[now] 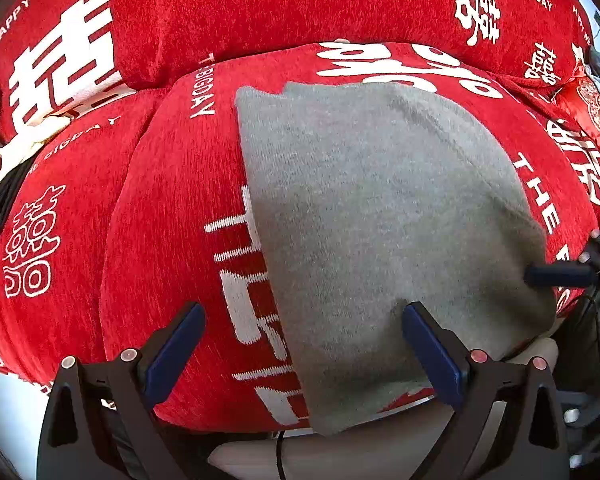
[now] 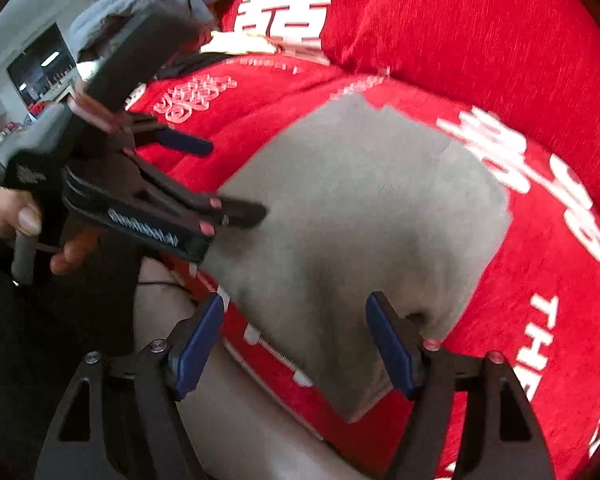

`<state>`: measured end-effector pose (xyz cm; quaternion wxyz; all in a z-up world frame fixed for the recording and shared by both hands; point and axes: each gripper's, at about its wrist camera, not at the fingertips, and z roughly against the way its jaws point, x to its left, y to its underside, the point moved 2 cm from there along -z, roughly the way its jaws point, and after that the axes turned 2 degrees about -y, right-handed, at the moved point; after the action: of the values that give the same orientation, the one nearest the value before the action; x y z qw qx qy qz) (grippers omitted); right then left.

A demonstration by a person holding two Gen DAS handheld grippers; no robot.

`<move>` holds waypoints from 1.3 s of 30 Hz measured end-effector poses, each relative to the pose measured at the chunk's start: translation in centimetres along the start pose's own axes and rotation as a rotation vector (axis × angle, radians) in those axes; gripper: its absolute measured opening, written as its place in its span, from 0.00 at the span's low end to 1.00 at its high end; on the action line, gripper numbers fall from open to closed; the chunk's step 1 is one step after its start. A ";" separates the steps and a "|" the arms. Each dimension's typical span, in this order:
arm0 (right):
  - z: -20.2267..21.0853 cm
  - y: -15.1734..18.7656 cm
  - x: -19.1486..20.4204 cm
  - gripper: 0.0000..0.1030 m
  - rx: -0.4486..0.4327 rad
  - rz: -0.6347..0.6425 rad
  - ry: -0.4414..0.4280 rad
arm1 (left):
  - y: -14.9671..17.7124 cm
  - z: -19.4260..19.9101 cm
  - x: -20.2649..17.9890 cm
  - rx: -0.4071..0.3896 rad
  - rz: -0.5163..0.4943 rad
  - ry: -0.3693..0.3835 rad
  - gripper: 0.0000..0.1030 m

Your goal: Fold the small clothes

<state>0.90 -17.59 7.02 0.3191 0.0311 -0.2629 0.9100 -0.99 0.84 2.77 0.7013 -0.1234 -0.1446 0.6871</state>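
One grey garment (image 1: 380,220) lay flat on the red printed sofa cushion (image 1: 172,200), its near edge hanging over the front. Two tools worked it: the left tool (image 1: 300,352) spread wide at the left edge, the right tool (image 2: 296,344) wide over the near corner.

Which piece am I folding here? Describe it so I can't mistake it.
Find the red sofa cover printed with white characters and "THE BIGDAY" lettering. On its middle seat cushion lies the grey knitted garment, spread flat and reaching the front edge. It is the only plain grey, unprinted fabric on the red.
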 end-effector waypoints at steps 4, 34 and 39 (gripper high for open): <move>-2.2 1.4 -0.7 0.74 0.073 -0.041 0.061 | 0.6 -0.8 0.1 0.013 0.007 -0.003 0.97; 0.0 -3.4 -2.8 0.77 -0.009 -0.128 0.124 | -1.8 -1.2 -0.1 0.027 0.035 -0.091 0.97; -2.8 -3.7 -5.0 0.78 0.009 -0.133 0.127 | -2.1 -2.0 0.3 0.046 0.061 -0.049 0.97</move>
<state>7.38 -16.56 5.15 0.3949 -0.0078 -0.2356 0.8880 1.69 1.17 1.73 0.6790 -0.0947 -0.1422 0.7140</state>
